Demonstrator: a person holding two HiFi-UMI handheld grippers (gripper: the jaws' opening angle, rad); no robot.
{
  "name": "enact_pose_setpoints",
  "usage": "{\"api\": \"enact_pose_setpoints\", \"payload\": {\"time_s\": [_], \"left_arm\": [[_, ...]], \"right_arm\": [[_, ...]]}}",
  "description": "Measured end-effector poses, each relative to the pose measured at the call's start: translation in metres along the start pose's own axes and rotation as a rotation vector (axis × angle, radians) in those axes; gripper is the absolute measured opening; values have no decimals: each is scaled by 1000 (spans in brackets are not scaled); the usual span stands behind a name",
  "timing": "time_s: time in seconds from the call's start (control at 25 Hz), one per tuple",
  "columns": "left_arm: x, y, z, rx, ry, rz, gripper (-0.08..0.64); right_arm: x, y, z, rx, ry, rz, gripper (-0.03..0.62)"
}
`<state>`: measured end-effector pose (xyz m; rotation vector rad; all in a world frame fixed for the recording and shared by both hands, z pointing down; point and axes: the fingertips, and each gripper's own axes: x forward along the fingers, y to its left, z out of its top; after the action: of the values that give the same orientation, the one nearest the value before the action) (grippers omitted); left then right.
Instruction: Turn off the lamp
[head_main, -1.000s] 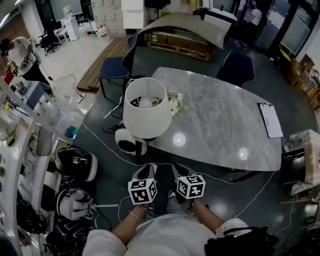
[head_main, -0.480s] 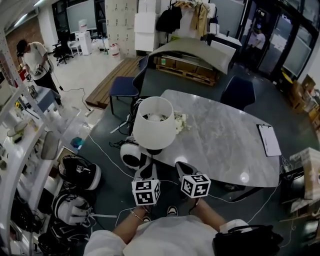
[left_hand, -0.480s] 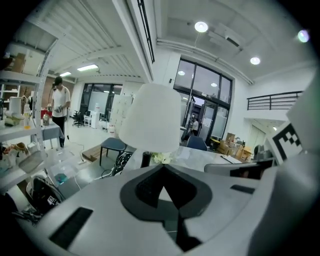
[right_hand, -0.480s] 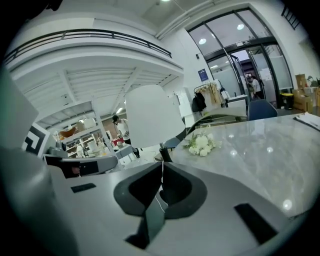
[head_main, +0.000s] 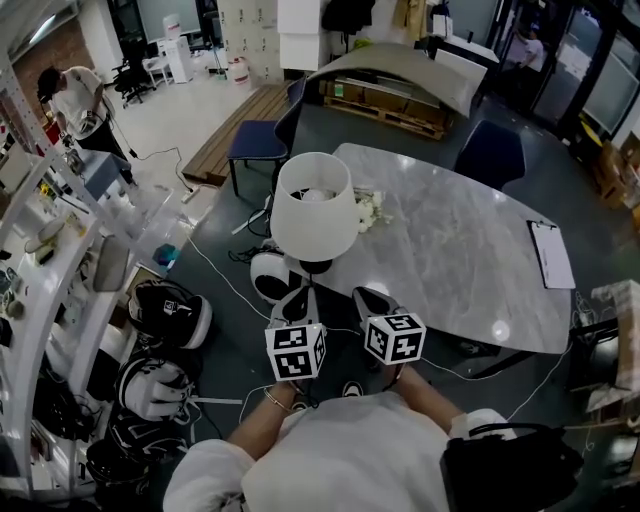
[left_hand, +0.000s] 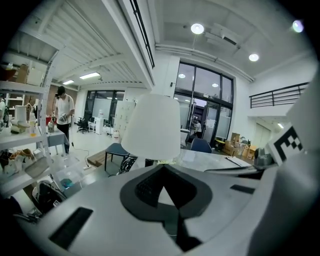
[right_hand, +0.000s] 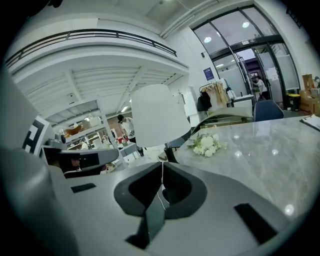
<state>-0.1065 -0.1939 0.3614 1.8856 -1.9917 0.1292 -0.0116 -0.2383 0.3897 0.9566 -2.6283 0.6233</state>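
Observation:
The lamp (head_main: 315, 208) has a white drum shade and a dark base (head_main: 316, 267), and stands on the near left corner of the grey marble table (head_main: 460, 250). I cannot tell whether it is lit. My left gripper (head_main: 297, 298) and right gripper (head_main: 366, 297) are held side by side just in front of the base, pointing at it without touching. The left gripper view shows the shade (left_hand: 152, 127) straight ahead, above the left gripper (left_hand: 162, 168). Its jaws have just been closing and have nothing between them. The right gripper (right_hand: 162, 165) is shut and empty, with the shade (right_hand: 157, 117) beyond it.
White flowers (head_main: 373, 210) lie on the table behind the lamp, and a clipboard (head_main: 551, 254) lies at its right edge. Blue chairs (head_main: 258, 145) (head_main: 490, 155) stand at the far side. Helmets (head_main: 172, 312), a white round unit (head_main: 270, 276) and cables (head_main: 225, 285) cover the floor at left beside shelves (head_main: 40, 260).
Both grippers have risen and now sit closer to the lamp's base. The head view has shifted, so the lamp and table appear a little farther off.

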Motion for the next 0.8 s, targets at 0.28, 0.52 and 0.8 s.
{"api": "enact_pose_setpoints", "payload": {"time_s": [0.28,0.52,0.8], "left_arm": [[-1,-1,-7,-16,17,19,8],[5,-11,-10,-12,23,4,8],[11,-22,-14,-14,33,-8,8]], "right_arm": [[-4,-3,5,-22,-20,-27,-1],[-7,-14,1,-13,-12,-57,-2],[-14,-25,-3,-16,1,-83,-2]]}}
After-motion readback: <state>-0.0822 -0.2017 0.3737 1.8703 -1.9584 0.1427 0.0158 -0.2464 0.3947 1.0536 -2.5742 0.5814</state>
